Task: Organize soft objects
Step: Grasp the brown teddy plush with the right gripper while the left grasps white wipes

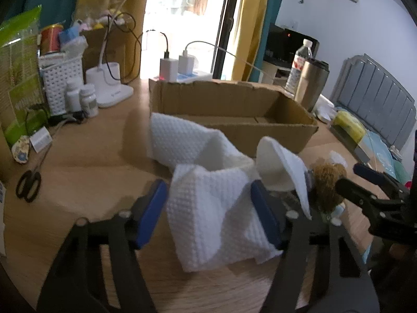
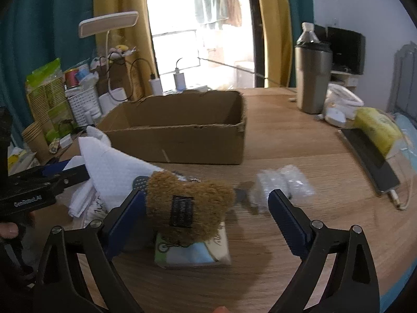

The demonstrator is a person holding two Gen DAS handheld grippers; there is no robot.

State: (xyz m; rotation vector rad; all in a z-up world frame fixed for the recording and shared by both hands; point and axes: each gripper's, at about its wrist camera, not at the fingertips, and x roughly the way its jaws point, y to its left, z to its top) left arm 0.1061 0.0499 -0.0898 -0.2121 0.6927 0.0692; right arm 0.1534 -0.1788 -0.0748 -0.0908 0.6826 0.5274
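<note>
Left claw (image 1: 208,211) spread around white waffle cloth (image 1: 211,208) on counter (image 1: 86,161), before cardboard box (image 1: 229,120). Right claw (image 2: 206,219) apart; brown plush toy (image 2: 187,206) (atop tissue pack (image 2: 192,250)) between its fingers.

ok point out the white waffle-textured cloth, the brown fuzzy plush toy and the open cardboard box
white waffle-textured cloth (image 1: 208,216), left wrist view, on its front fold
brown fuzzy plush toy (image 2: 206,195), right wrist view, on its fuzzy body beside the black label
open cardboard box (image 2: 182,143), right wrist view, on its near outer wall
</note>
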